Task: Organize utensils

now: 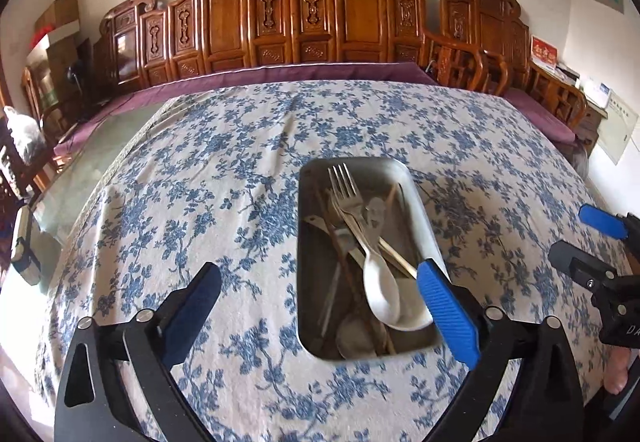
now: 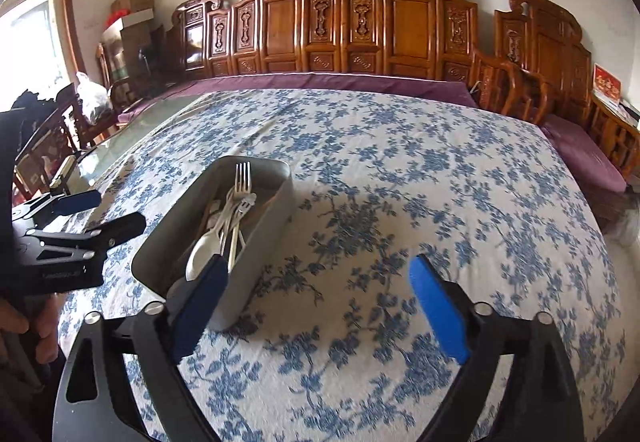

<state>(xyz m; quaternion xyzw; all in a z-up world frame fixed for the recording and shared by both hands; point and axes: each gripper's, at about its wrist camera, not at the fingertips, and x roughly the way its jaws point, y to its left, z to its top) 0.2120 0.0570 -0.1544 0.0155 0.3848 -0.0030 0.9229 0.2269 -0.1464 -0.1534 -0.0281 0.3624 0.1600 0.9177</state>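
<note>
Left wrist view: steel tray (image 1: 424, 226) on floral tablecloth (image 1: 240, 161), long axis running away from both grippers, holding fork (image 1: 344, 185), white spoon (image 1: 380, 290), chopsticks (image 1: 394, 256). Left gripper (image 1: 316, 306) nearer, right gripper (image 2: 316, 306) beside tray; both spread wide, empty.

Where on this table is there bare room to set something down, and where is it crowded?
The flowered cloth lies bare between the metal tray and the purple cushions, and on both sides of the tray. Only the tray is crowded, with a fork, spoons and chopsticks.
</note>
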